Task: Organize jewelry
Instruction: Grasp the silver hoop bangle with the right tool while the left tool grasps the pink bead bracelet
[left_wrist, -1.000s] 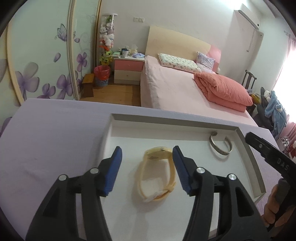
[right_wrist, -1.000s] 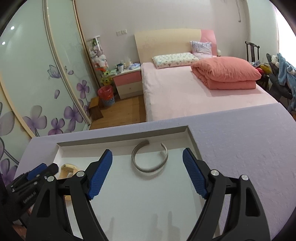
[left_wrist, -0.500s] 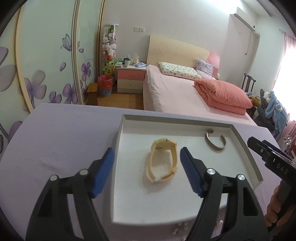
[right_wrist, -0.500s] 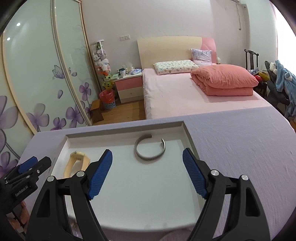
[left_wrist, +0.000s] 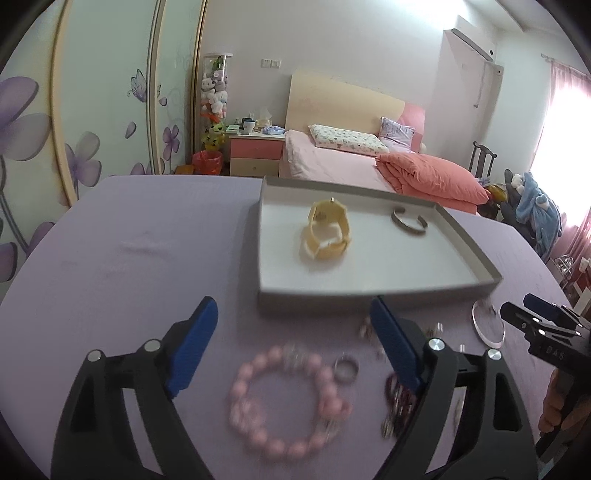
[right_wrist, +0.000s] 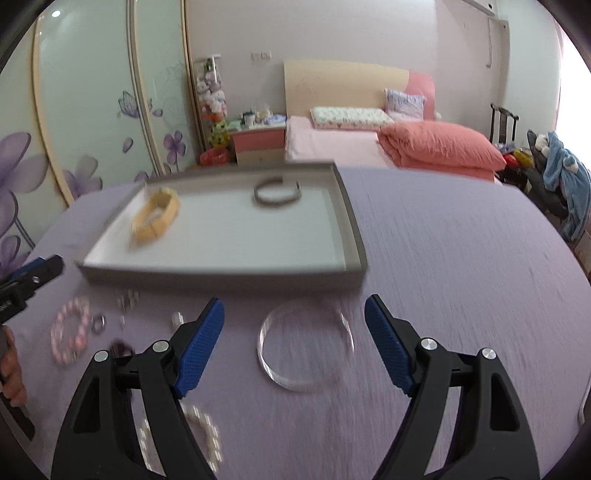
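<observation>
Nearest the lens, the left gripper (left_wrist: 291, 339) is held spread wide and empty above the pink bead bracelet (left_wrist: 286, 402), with a small silver ring (left_wrist: 346, 368) at its two o'clock; the stance is judged to be a line-up for the next pick. The right gripper (right_wrist: 293, 341) is likewise held agape with nothing between its fingers, and the clear bangle (right_wrist: 306, 347) is framed squarely in the gap, flat on the purple tablecloth (right_wrist: 461, 258). A white bead strand (right_wrist: 207, 435) is seen at seven o'clock of that bangle, blurred. Farther out, at twelve o'clock, the grey tray (right_wrist: 352, 236) is found with two pieces already laid in: the yellow watch (left_wrist: 327, 230) toward its left side and the silver cuff (left_wrist: 409, 220) toward the far right corner, well apart. The loose pieces are judged to be awaiting transfer. Beyond, a pink bed (right_wrist: 369, 144) is seen.
</observation>
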